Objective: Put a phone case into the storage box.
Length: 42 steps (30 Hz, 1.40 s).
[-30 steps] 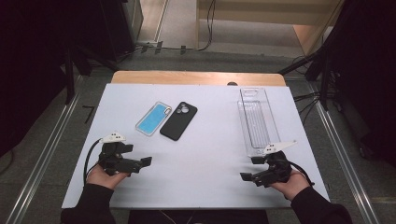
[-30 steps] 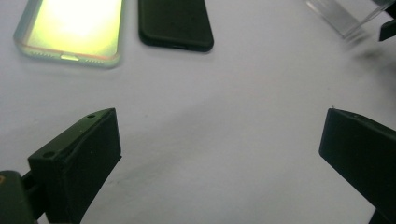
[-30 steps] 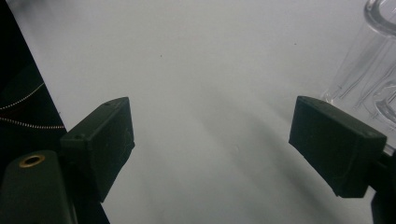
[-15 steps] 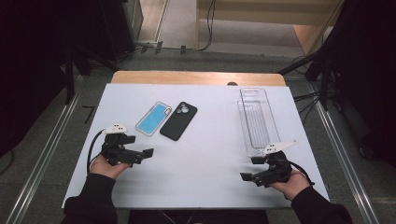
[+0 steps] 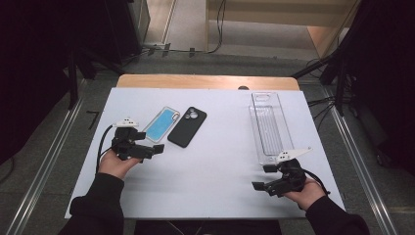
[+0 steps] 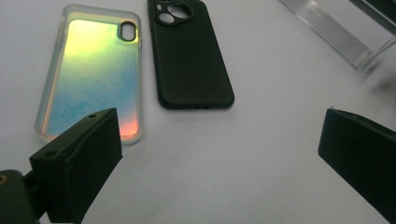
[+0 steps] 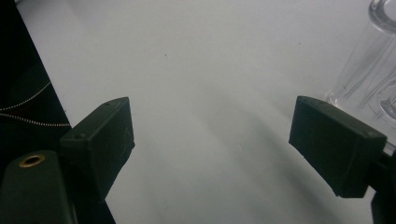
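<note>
Left gripper (image 5: 155,149) moved up toward iridescent phone case (image 5: 162,124) since a second ago; jaws wide apart, empty, tips just short of case's near end. Black phone case (image 5: 187,127) just beside it. Right gripper (image 5: 261,178) unmoved, jaws apart, empty. Likely pickup approach.

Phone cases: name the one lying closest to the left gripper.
The translucent blue-tinted case, left of the black case. The left gripper sits just off its near end; the black case lies farther to the right.

A clear plastic tray (image 5: 270,126) lies on the white table (image 5: 220,166).
</note>
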Each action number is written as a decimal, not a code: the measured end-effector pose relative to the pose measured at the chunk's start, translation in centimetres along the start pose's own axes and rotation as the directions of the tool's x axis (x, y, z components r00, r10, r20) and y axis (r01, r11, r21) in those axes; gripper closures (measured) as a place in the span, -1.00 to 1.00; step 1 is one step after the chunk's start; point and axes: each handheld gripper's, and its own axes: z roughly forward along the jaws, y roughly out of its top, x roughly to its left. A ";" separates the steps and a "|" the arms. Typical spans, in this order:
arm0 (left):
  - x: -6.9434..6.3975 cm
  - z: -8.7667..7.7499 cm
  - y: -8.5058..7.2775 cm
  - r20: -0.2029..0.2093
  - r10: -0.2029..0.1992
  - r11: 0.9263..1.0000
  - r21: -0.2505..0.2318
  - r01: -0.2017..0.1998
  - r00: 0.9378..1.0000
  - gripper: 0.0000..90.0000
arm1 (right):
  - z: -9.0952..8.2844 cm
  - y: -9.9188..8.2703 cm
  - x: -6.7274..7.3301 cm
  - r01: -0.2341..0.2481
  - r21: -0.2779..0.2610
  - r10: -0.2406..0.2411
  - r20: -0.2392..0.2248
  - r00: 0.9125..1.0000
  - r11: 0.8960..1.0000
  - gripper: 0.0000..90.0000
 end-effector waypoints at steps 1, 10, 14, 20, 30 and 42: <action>0.1 0.1 0.2 -0.006 -0.003 1.000 0.001 0.003 1.000 -1.00 | 0.0 0.0 0.0 0.001 0.000 -0.001 0.000 1.000 1.000 -0.73; 1.3 1.1 1.7 -0.036 0.007 1.000 0.007 -0.006 0.999 -1.00 | 0.1 0.0 0.1 0.005 0.004 -0.005 -0.005 1.000 1.000 -0.73; 2.0 1.8 2.5 -0.044 0.014 1.000 0.010 -0.013 0.999 -1.00 | 0.1 0.0 0.0 0.006 0.003 -0.006 -0.006 1.000 1.000 -0.73; 3.1 2.9 3.6 -0.048 0.009 1.000 0.009 -0.008 0.999 -1.00 | 0.0 0.0 0.0 0.004 0.006 -0.004 -0.009 1.000 1.000 -0.73; 4.5 4.8 5.0 -0.038 0.039 0.999 0.036 -0.037 0.999 -1.00 | 0.1 0.0 0.0 0.010 0.010 -0.010 -0.017 1.000 1.000 -0.73; 6.5 6.5 6.1 -0.049 0.068 0.996 0.056 -0.065 0.997 -0.96 | 0.3 0.0 0.3 0.013 0.011 -0.013 -0.023 1.000 1.000 -0.73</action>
